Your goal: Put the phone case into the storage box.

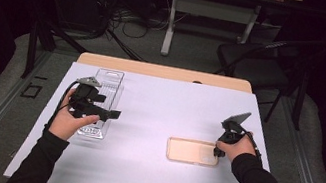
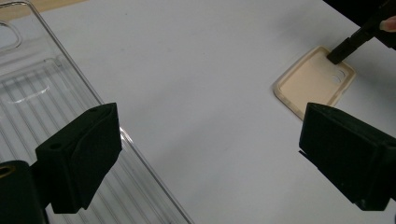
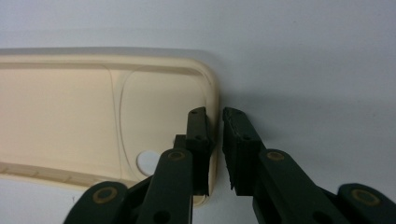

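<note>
Right gripper [image 3: 215, 140], lower centre of its view, jaws pinched across the end rim of the beige case [image 3: 70, 121] lying flat mid-right on the table, apparently for lifting; left gripper [image 2: 205, 154] open, idle beside clear tray [image 2: 42, 93]

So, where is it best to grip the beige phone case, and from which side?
Grip the beige phone case by the raised rim of its short end, coming from above. It lies flat, open side up, so only that thin wall gives hold. The right gripper already straddles it, one jaw inside and one outside.
</note>
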Demonstrator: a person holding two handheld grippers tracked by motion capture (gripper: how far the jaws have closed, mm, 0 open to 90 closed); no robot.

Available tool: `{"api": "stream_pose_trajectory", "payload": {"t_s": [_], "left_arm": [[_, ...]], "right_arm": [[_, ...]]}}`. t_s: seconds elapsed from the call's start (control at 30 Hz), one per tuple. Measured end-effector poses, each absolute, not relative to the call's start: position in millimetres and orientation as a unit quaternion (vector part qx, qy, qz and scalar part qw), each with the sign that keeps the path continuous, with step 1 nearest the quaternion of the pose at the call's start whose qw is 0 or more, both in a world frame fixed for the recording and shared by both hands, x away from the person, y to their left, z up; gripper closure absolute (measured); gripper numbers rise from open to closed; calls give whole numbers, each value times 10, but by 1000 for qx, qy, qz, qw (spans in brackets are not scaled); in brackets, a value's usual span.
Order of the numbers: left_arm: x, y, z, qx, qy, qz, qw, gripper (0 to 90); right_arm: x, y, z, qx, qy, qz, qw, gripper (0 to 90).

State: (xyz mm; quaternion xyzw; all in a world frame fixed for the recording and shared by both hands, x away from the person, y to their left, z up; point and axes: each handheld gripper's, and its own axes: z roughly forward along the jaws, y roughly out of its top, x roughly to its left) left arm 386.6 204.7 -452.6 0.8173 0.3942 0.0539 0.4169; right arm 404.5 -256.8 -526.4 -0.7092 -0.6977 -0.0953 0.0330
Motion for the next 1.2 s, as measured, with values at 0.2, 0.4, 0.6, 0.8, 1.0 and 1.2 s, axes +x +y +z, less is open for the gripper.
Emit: {"api": "stream_pose_trajectory", "payload": {"t_s": [0.2,0.4,0.6,0.8,1.0,1.2], "left_arm": [[3870,2049,-4536,818,395,55,415,60],[3873,2041,-4544,820,394,55,412,60],[3874,2044,-4542,820,395,55,411,60],[3874,2045,-4542,819,396,54,412,60],[3872,2051,-4539,817,396,55,414,60],[3878,2053,-4541,818,396,56,413,60]], "right_arm": [[4052,-2571,-5263,-715,-693,-90,37,843],[4054,-2573,-5266,-719,-688,-93,39,846],[4055,-2583,-5263,-719,-687,-93,44,850],[4058,-2593,-5258,-719,-687,-91,47,853],[4055,-2591,-5262,-723,-683,-95,42,855],[4055,-2596,-5252,-722,-684,-93,41,858]]}}
